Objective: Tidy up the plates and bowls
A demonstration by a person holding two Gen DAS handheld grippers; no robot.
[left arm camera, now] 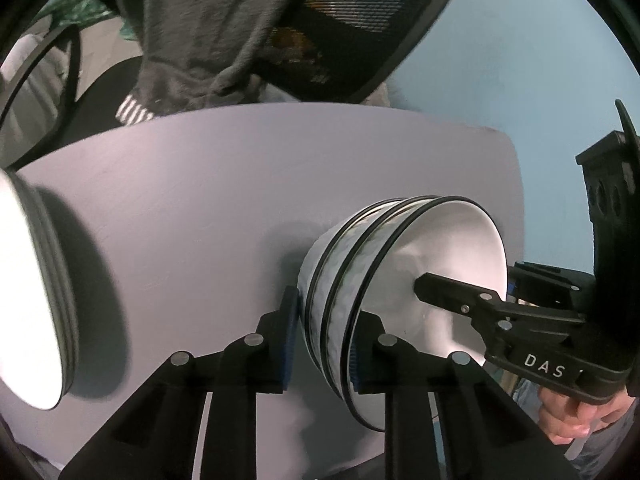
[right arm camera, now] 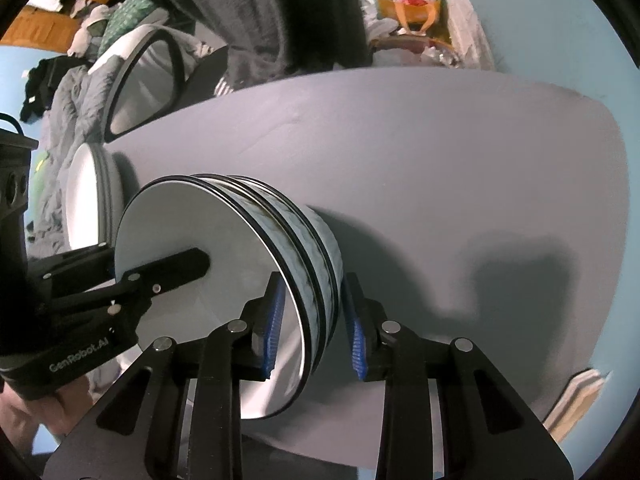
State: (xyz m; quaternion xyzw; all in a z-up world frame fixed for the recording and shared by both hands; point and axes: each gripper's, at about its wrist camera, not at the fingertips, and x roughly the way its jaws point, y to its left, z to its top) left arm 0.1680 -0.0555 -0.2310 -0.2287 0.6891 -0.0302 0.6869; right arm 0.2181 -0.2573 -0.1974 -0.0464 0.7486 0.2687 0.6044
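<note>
A stack of three white bowls (left arm camera: 352,264) with black rims and grey patterned sides sits on the grey table (left arm camera: 200,200); it also shows in the right wrist view (right arm camera: 248,264). My left gripper (left arm camera: 324,344) straddles the stack's rim, one pad inside the top bowl, one outside. My right gripper (right arm camera: 314,328) straddles the opposite rim the same way. Both pairs of pads lie close against the rims; contact is hard to judge. A stack of white plates (left arm camera: 28,292) lies at the table's left edge, seen also in the right wrist view (right arm camera: 92,200).
A mesh office chair (left arm camera: 360,20) with a grey garment (left arm camera: 192,32) draped on it stands behind the table. A round black-framed object (right arm camera: 148,76) leans behind the plates. Clutter and an orange bag (right arm camera: 408,0) lie beyond the table's far edge.
</note>
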